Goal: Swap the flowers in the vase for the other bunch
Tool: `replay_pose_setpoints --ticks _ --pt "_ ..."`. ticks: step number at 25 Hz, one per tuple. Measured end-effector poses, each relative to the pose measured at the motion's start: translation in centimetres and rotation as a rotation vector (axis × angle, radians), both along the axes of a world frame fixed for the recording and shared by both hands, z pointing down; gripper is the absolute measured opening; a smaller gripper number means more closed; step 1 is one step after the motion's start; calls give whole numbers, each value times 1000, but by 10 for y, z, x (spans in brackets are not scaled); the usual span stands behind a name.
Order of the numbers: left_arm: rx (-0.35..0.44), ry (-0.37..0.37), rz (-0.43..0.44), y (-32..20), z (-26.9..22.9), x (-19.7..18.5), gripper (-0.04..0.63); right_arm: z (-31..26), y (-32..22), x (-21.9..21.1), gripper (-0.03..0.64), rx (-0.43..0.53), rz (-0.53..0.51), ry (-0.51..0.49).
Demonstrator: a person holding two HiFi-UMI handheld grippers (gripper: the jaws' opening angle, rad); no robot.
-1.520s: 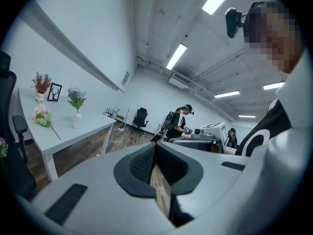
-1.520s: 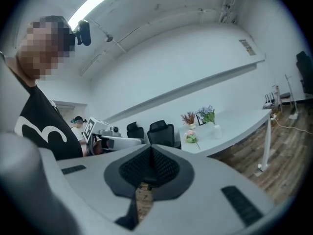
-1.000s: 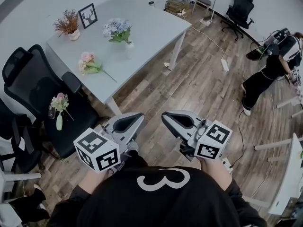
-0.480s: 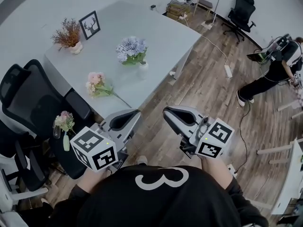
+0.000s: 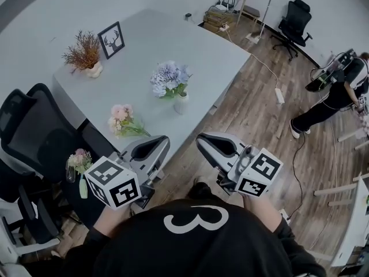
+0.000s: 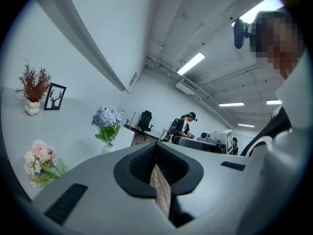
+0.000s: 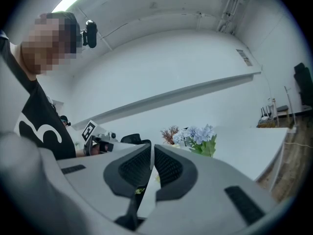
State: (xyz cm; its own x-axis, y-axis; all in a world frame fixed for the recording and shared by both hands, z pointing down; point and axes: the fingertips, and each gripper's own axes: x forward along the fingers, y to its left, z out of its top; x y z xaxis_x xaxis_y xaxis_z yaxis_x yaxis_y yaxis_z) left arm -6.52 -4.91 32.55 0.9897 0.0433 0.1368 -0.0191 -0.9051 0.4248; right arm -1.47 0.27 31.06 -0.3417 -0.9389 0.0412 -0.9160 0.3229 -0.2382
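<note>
Where white vase (image 5: 181, 103) stands, blue flowers (image 5: 169, 77) upright; pink bunch (image 5: 121, 119) lying flat.

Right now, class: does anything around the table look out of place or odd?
Yes: a pink bunch lies flat on the table, unvased, and a small posy sits on a black office chair.

Found bare table (image 5: 173, 39) behind and to the right of the vase (image 5: 181, 104) with blue flowers (image 5: 169, 77), plus a gap between it and the pink bunch (image 5: 123, 120). Hemmed in on the left by a black chair (image 5: 34, 126).
</note>
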Motion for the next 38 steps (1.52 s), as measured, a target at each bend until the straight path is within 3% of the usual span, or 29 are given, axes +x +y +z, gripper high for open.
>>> replay_pose_setpoints --ticks 8,14,22,27,33,38 --pt "19 -6 -86 -32 -10 15 11 -6 -41 38 34 16 -56 -3" --pt "8 -6 -186 -67 -14 27 11 -14 -80 66 154 22 -99 6" --pt "-27 -24 -295 -102 -2 39 11 3 -127 110 314 -17 -66 45" --pt "-49 -38 -349 -115 7 38 11 19 -152 113 407 -53 -97 74" --pt "-57 -45 -393 -124 12 38 11 47 -175 114 439 -106 -122 249" --pt "-73 -57 -427 -125 18 34 11 63 -191 110 446 -138 -162 264"
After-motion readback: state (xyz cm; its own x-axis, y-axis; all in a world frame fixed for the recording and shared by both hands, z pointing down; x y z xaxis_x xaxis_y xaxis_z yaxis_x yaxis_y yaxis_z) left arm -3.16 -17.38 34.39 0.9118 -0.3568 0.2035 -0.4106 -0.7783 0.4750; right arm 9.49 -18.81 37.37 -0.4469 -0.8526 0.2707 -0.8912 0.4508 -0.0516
